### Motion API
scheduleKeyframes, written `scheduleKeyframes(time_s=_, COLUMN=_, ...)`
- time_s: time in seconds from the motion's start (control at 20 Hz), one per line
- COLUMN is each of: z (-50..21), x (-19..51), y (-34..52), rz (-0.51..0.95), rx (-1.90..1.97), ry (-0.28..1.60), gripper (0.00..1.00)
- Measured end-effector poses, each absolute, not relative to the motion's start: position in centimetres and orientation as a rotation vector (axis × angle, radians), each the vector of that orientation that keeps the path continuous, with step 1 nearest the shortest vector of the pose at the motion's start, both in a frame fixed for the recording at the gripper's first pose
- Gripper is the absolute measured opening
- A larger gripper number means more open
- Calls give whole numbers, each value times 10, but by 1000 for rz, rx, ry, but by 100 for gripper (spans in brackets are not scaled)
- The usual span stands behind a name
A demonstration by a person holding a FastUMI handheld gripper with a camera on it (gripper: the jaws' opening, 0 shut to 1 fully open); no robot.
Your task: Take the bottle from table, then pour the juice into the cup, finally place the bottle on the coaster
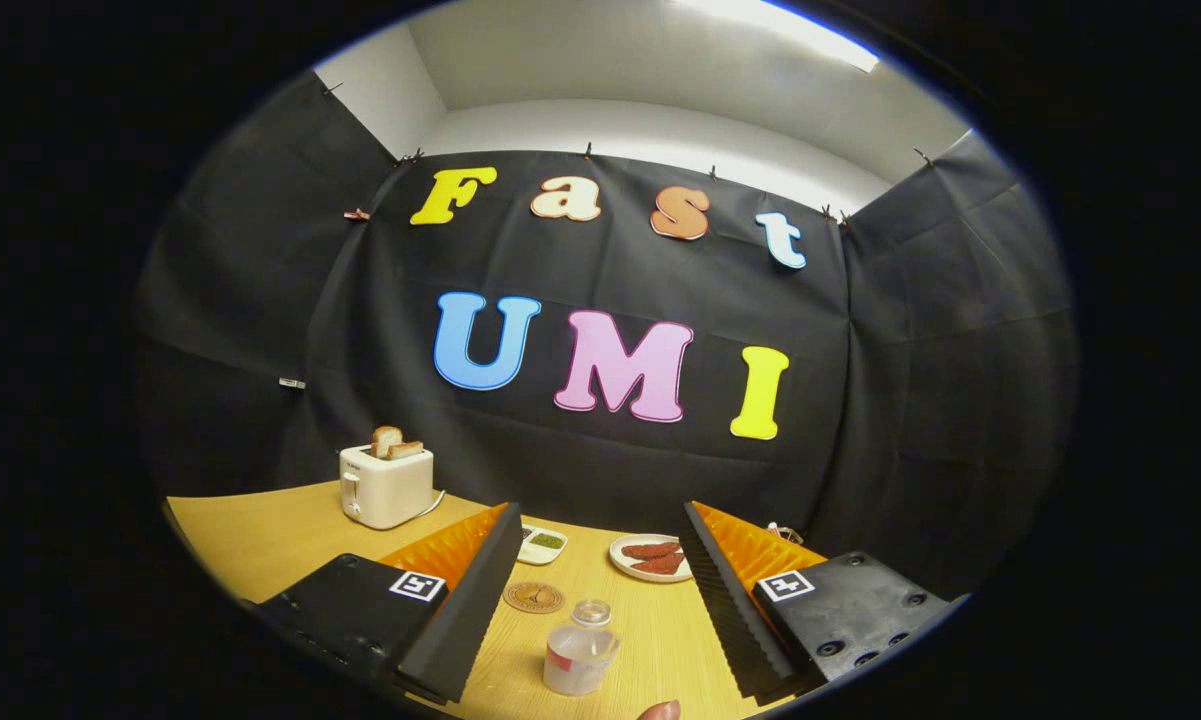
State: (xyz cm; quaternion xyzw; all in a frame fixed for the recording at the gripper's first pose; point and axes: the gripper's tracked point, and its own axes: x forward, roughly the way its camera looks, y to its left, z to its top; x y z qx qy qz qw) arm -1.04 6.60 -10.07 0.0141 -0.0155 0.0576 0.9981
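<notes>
Gripper (pixel 600 590) hangs above the light wooden tabletop (pixel 260 540), jaws spread wide, holding nothing; both fingers (pixel 470 590) angle forward and apart, each with a square black-and-white marker tag on its base; small clear plastic bottle (pixel 580 648) stands upright on the table between the fingers, nearer the left one, touching neither; bottle has an open round mouth, a red-and-white label on its side, contents too pale to tell; round brown cork-like coaster (pixel 534 597) lies flat just beyond the bottle, slightly left, beside the left finger's inner edge, apart from the bottle; small white rectangular dish (pixel 543 543) with something green in it sits beyond the coaster, partly hidden by the left fingertip; round white plate (pixel 650 557) with reddish-brown pieces lies near the right fingertip, beyond the bottle; white two-slot toaster (pixel 386 485) with toast slices sticking up stands well off to the left at the far table edge, against the black cloth wall; fingertip of a person (pixel 659 711) pokes in at the near edge, just right of the bottle.
</notes>
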Motion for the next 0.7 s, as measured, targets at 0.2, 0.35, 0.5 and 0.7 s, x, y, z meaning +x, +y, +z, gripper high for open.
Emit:
scheduleKeyframes(time_s=0.2, z=-141, x=-8, y=71, rz=117, rx=22, ry=3, gripper=97)
scheduleKeyframes(time_s=0.35, z=-170, x=-7, y=74, rz=101, rx=43, ry=38, gripper=97)
scheduleKeyframes(time_s=0.5, z=-198, x=-5, y=80, rz=97, rx=49, ry=63, gripper=97)
scheduleKeyframes(time_s=0.7, z=-235, x=1, y=90, rz=95, rx=74, ry=107, gripper=97)
